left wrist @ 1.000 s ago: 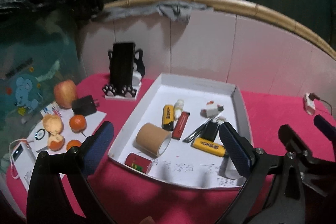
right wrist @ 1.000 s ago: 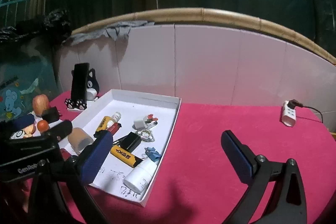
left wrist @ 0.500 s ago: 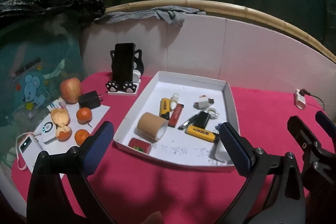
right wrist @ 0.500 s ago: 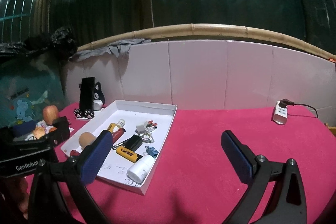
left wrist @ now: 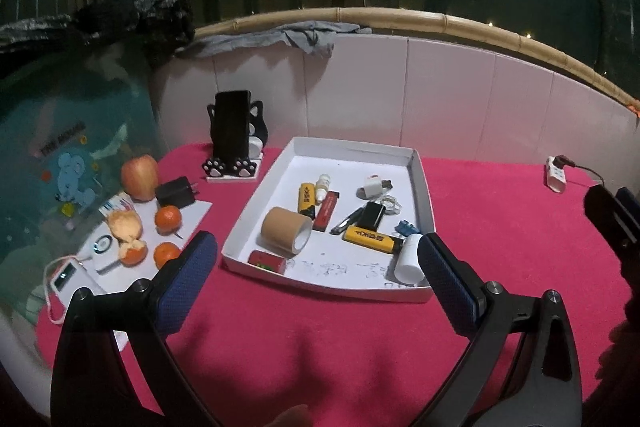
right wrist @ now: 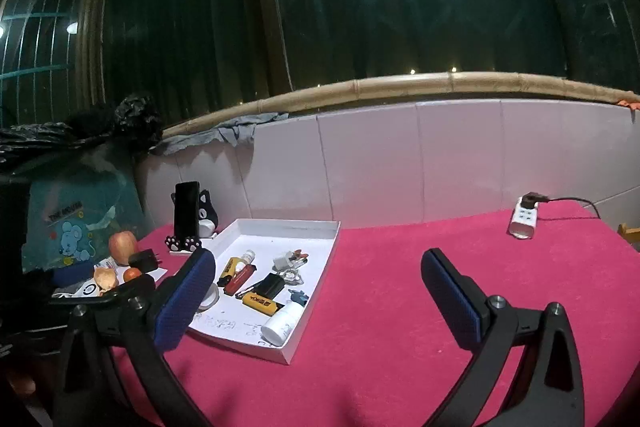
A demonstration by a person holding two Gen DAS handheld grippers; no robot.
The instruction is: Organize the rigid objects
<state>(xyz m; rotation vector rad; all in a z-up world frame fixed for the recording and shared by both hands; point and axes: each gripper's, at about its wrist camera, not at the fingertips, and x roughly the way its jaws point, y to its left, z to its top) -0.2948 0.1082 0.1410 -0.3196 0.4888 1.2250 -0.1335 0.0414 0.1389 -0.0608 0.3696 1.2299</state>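
Observation:
A white shallow tray (left wrist: 420, 171) (right wrist: 332, 247) lies on the pink tablecloth. It holds a brown tape roll (left wrist: 286, 235), two yellow lighters (left wrist: 370, 238), a red lighter (left wrist: 326, 205), a black block (left wrist: 374, 215), a white bottle (left wrist: 408, 259) (right wrist: 282, 321), a red can (left wrist: 267, 261) and a white plug (left wrist: 372, 185). My left gripper (left wrist: 316, 287) hangs open, empty, in front of the tray's near edge. My right gripper (right wrist: 316, 297) is open and empty too, right of the tray above bare cloth.
Left of the tray lie an apple (left wrist: 139, 177), tangerines (left wrist: 168, 218), a black charger (left wrist: 176, 191) and a white power bank (left wrist: 66, 277). A phone in a cat stand (left wrist: 234, 139) stands behind. A white power strip (right wrist: 524, 221) sits far right by the tiled wall.
Both grippers have drawn back and risen from the tray, so it looks smaller and farther away. Both stay open and empty. Nothing in the tray has moved.

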